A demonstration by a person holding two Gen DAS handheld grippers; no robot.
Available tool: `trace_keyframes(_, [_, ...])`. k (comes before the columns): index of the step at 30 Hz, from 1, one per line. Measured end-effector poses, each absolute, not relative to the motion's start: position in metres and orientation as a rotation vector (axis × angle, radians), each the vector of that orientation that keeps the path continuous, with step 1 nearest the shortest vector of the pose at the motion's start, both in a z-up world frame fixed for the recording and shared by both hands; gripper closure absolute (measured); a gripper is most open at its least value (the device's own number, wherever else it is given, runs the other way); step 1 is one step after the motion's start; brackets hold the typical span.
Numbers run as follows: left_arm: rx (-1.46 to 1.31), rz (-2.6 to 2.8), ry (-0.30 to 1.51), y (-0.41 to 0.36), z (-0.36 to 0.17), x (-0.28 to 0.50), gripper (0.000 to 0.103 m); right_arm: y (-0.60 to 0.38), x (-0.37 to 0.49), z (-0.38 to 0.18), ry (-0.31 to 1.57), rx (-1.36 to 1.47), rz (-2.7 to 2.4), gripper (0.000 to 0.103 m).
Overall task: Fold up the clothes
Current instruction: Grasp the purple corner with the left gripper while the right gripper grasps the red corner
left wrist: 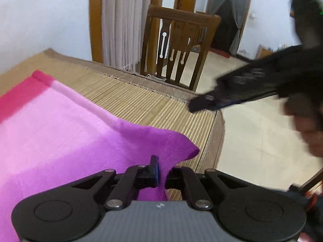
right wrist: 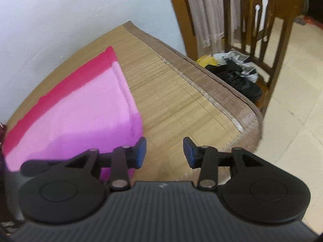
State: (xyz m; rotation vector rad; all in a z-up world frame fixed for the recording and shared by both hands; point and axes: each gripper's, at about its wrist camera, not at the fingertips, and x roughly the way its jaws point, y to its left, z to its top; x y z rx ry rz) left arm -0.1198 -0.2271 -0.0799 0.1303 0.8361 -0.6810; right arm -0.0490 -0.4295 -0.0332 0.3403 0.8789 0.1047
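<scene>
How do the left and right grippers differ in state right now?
The left gripper is shut on the purple corner of the cloth; the right gripper is open and holds nothing. The left sits over cloth, the right over the bare mat. Both angle downward.

The pink-to-purple cloth [left wrist: 60, 125] runs off the left and bottom edges of the left wrist view, so its full outline cannot be told; the left gripper [left wrist: 160, 173] covers its near edge where its jaws pinch it. The right gripper [left wrist: 203, 101] is smeared by blur there, and the hand [left wrist: 308, 129] behind it is a soft shape cut by the right edge. In the right wrist view the cloth's near part lies hidden under the gripper body, and the shoes [right wrist: 236, 76] beneath the chair [right wrist: 262, 30] are partly hidden by the mat-covered bed [right wrist: 212, 84].
</scene>
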Motion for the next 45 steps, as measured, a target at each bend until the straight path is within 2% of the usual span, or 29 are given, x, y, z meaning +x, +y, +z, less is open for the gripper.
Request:
trace_keyframes(4, [0.001, -0.678, 0.836, -0.196, -0.064, -0.102, 0.099, -0.437, 0.030, -0.042, 0.887, 0.400, 0.208, 0.057])
trace_keyframes(8, [-0.090, -0.581, 0.848, -0.172, -0.056, -0.092, 0.099, -0.410, 0.144, -0.054, 0.899, 0.361, 0.332, 0.050])
trace_keyframes(15, [-0.222, -0.365, 0.876, -0.156, -0.057, -0.090, 0.099, -0.315, 0.325, -0.079, 0.907, 0.231, 0.464, 0.052])
trace_keyframes(20, [-0.278, -0.266, 0.888, -0.153, -0.053, -0.106, 0.099, -0.267, 0.394, -0.103, 0.970, 0.208, 0.462, 0.052])
trace_keyframes(24, [-0.268, -0.207, 0.855, -0.159, -0.047, -0.116, 0.099, -0.241, 0.406, -0.110, 0.946, 0.127, 0.480, 0.052])
trace_keyframes(25, [-0.266, -0.193, 0.847, -0.160, -0.047, -0.117, 0.099, -0.235, 0.406, -0.111, 0.935, 0.099, 0.484, 0.057])
trace_keyframes(26, [-0.268, -0.179, 0.840, -0.160, -0.047, -0.119, 0.099, -0.229, 0.406, -0.111, 0.924, 0.066, 0.492, 0.083])
trace_keyframes(27, [-0.272, -0.166, 0.834, -0.159, -0.047, -0.120, 0.099, -0.225, 0.404, -0.108, 0.915, 0.042, 0.504, 0.099])
trace_keyframes(35, [-0.297, -0.064, 0.750, -0.139, -0.034, -0.133, 0.099, -0.210, 0.377, -0.053, 0.818, 0.098, 0.582, 0.099])
trace_keyframes(40, [-0.341, 0.032, 0.659, -0.113, -0.015, -0.161, 0.099, -0.175, 0.347, -0.011, 0.752, 0.080, 0.618, 0.099])
trace_keyframes(45, [-0.349, 0.080, 0.609, -0.111, 0.012, -0.157, 0.098, -0.128, 0.301, 0.022, 0.697, 0.053, 0.645, 0.099])
